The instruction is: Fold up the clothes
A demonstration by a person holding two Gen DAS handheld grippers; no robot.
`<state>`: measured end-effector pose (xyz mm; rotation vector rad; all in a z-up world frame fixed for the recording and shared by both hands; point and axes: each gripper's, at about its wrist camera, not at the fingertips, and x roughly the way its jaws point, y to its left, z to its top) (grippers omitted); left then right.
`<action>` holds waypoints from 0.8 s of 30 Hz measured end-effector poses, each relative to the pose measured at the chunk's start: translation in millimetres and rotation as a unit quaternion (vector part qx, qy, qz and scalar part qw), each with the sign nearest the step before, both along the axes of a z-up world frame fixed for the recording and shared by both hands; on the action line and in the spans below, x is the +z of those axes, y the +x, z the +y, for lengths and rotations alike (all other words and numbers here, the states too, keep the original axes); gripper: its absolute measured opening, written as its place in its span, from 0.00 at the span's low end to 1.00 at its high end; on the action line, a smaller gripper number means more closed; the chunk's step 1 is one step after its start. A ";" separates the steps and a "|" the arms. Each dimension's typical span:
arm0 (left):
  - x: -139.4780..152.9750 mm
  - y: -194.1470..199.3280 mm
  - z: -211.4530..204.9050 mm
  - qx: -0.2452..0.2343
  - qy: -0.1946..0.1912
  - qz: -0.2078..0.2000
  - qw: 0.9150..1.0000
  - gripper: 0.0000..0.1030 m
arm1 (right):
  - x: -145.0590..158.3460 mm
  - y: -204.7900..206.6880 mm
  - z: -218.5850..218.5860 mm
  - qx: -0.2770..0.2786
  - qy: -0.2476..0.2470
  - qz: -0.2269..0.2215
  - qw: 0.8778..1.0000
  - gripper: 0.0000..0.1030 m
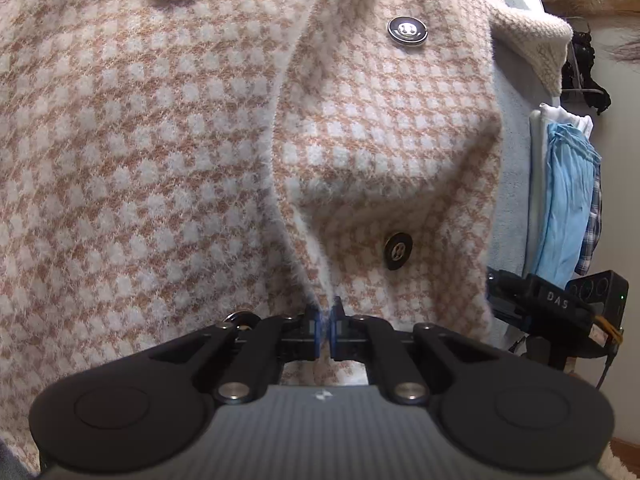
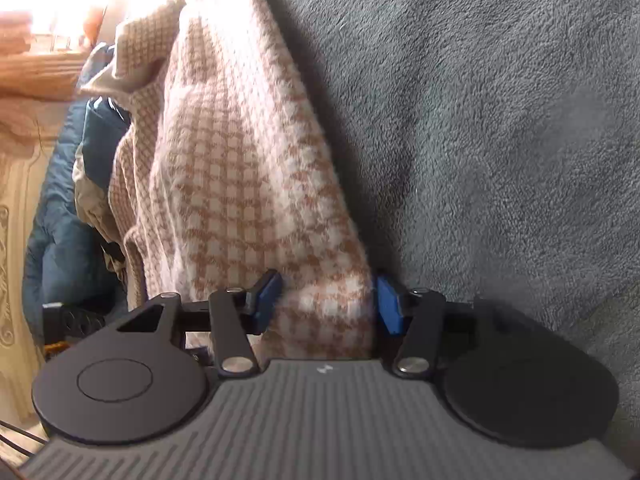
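Observation:
A fuzzy tan-and-white checked cardigan point(image 1: 168, 152) with dark round buttons point(image 1: 407, 30) lies spread on a grey fleece blanket point(image 2: 500, 128). My left gripper point(image 1: 325, 322) sits at the cardigan's front opening edge, its blue pads closed on the placket just below a button point(image 1: 397, 251). In the right wrist view a thick bunched fold of the cardigan point(image 2: 240, 168) runs up from my right gripper point(image 2: 327, 306). Its blue pads point(image 2: 267, 300) stand apart on either side of that fold and touch it. The right gripper's body point(image 1: 560, 312) shows at the cardigan's right edge.
Folded blue and plaid clothes point(image 1: 568, 200) are stacked at the blanket's right edge. A ribbed cream cuff point(image 1: 536, 48) sticks out at the upper right. Dark blue garments point(image 2: 60, 216) lie left of the cardigan, beside bright wooden furniture point(image 2: 32, 76).

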<state>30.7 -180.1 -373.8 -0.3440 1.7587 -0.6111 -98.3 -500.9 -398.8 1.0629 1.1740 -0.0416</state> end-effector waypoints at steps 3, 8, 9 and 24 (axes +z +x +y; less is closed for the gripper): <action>10.0 6.1 6.8 0.010 -0.023 0.024 0.999 0.03 | 17.6 1.9 4.9 0.031 -0.074 0.006 0.997 0.06; 19.1 16.4 9.3 -0.037 -0.009 0.022 0.999 0.03 | 68.1 -7.9 3.1 0.044 -0.195 -0.007 0.980 0.05; 14.2 17.4 8.1 -0.043 0.001 0.023 0.999 0.03 | 74.7 -9.9 4.3 0.048 -0.240 0.000 0.970 0.03; -37.6 12.1 5.8 0.022 0.006 0.077 0.997 0.34 | 97.2 -51.1 37.7 0.228 -0.340 -0.087 0.908 0.49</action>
